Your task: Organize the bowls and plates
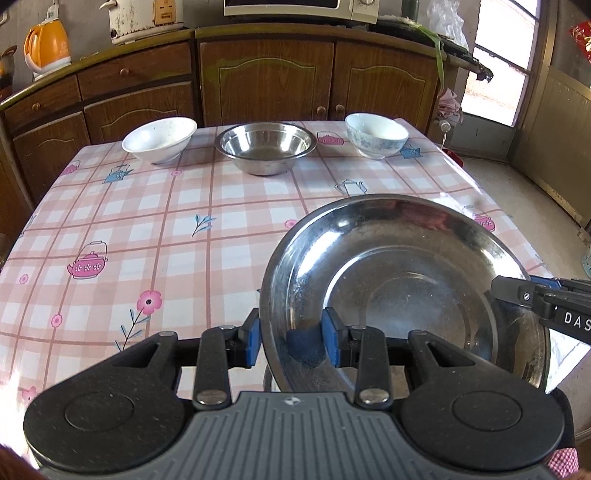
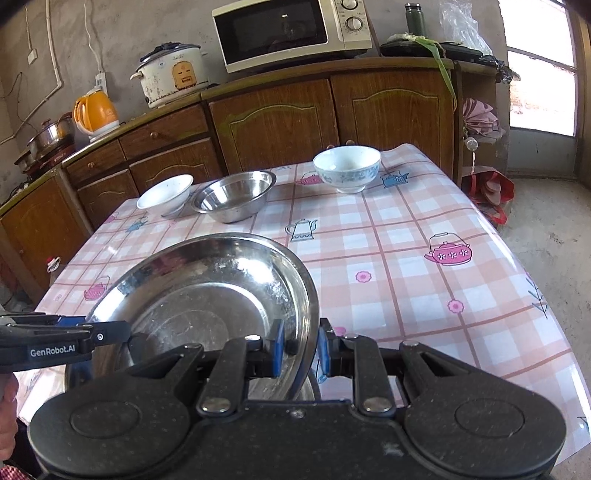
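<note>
A wide steel plate (image 1: 399, 273) (image 2: 207, 291) hangs above the near edge of the checked table (image 1: 166, 229) (image 2: 406, 266), held from both sides. My left gripper (image 1: 293, 341) is shut on its left rim, blue pads either side of the metal. My right gripper (image 2: 301, 350) is shut on its right rim; its tip shows in the left wrist view (image 1: 517, 293). At the far side of the table stand a white bowl (image 1: 159, 139) (image 2: 165, 196), a steel bowl (image 1: 265, 147) (image 2: 234, 200) and a blue-patterned bowl (image 1: 376, 134) (image 2: 346, 172).
Brown cabinets (image 1: 266, 77) (image 2: 273, 118) run behind the table, carrying a microwave (image 2: 288, 31), a rice cooker (image 2: 171, 74) and an orange kettle (image 2: 96, 109). A doorway (image 2: 543, 74) and bare floor lie to the right.
</note>
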